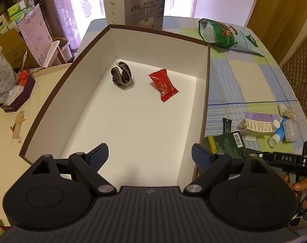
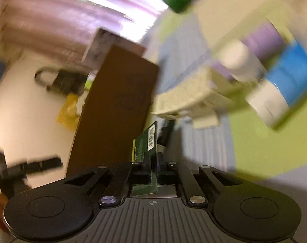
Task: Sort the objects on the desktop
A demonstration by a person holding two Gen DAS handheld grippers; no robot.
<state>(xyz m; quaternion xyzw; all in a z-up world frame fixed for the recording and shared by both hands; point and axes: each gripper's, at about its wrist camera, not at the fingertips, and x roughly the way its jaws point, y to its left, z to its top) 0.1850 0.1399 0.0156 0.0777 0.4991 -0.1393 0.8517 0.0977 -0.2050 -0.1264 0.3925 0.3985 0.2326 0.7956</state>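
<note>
Green flat card packet [image 2: 147,141] appears, through blur, clamped by the right gripper [image 2: 153,162]; lift it clear of the brown-rimmed white box [image 1: 206,77]. Left gripper [image 1: 149,158] hovers released.

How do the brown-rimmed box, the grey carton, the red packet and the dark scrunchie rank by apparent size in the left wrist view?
1. brown-rimmed box, by far.
2. grey carton; farther away, so it looks smaller than it is.
3. red packet and dark scrunchie: too alike to rank.
</note>
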